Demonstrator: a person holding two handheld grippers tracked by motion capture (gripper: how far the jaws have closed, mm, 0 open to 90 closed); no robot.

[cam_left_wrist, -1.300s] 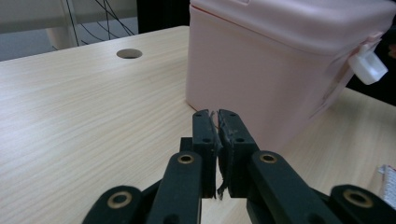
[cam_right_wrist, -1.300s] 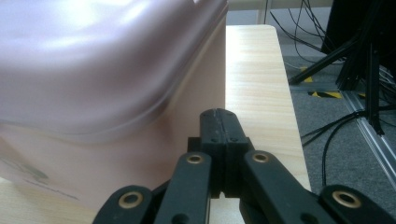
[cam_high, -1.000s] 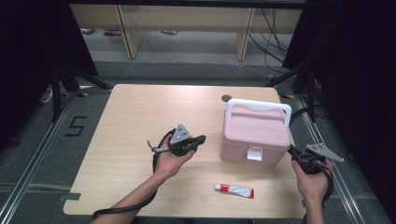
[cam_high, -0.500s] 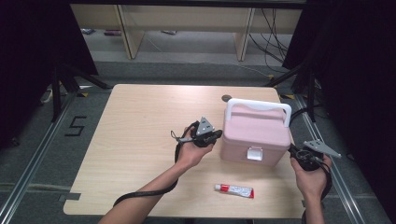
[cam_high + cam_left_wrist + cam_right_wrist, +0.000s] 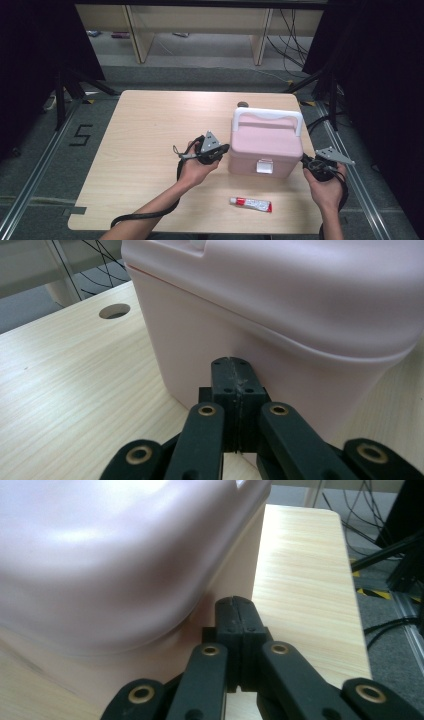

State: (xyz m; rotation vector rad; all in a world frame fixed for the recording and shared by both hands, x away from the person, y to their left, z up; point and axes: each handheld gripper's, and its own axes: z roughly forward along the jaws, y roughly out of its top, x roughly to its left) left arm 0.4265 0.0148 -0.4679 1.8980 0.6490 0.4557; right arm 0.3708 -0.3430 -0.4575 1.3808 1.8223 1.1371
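Pale pink plastic, that's the box (image 5: 266,145) in play, a rounded lidded case with a white carry handle (image 5: 267,116) lying across its top and a white latch (image 5: 264,166) on the near face. It sits on the right half of the light wooden table (image 5: 140,135), lid down. The left gripper (image 5: 234,371) is right up against the box's left wall, jaws pressed together with nothing between them. The right gripper (image 5: 235,611) is tucked in at the box's right wall under the lid's overhang, jaws likewise pressed together and empty. On the table's near edge, in front of the box, lies a red-and-white tube (image 5: 250,204), apart from both hands. A round cable hole (image 5: 114,311) sits behind the box. Beyond the table, shelving legs (image 5: 135,32) and loose cables (image 5: 290,30) on the floor.
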